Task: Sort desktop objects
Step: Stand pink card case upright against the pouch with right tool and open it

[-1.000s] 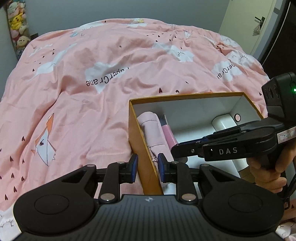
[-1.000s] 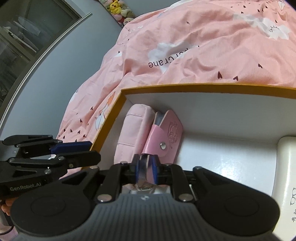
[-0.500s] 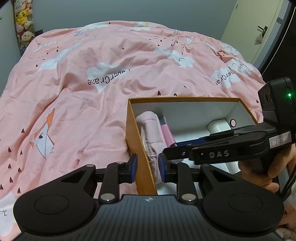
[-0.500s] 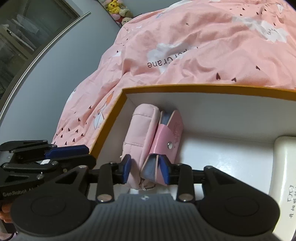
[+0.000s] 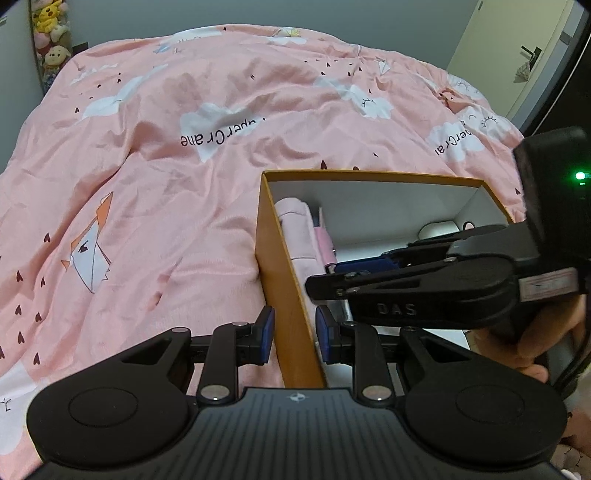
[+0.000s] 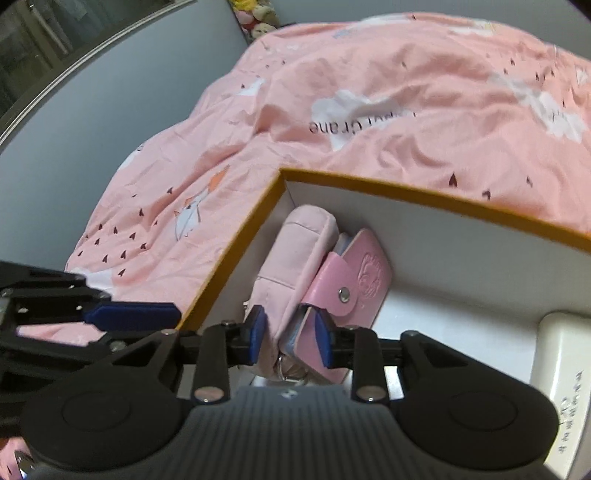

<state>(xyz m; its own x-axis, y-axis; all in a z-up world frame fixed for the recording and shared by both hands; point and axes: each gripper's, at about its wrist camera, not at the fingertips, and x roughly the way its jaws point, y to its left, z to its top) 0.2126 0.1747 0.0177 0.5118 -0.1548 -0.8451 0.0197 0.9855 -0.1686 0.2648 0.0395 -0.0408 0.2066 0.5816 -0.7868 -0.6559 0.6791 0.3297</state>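
Observation:
An orange box [image 5: 280, 266] with a white inside sits on the pink bed cover. In it a pale pink pouch [image 6: 295, 258] lies against the left wall, with a pink snap key case [image 6: 351, 284] leaning on it. My right gripper [image 6: 290, 338] is open, its jaws either side of the near ends of the pouch and key case, gripping nothing. It also shows in the left wrist view [image 5: 340, 275]. My left gripper [image 5: 293, 328] is open and straddles the box's left wall [image 5: 295, 332] without clamping it.
A white case [image 6: 565, 369] lies at the right end of the box. The pink bed cover [image 5: 166, 184] spreads around the box. Plush toys [image 5: 50, 33] sit at the far left corner. A door [image 5: 517, 55] is at the far right.
My right gripper was shut on the key case one second ago. It has opened, let the case go beside the pouch and drawn back a little. The left gripper stays astride the box wall.

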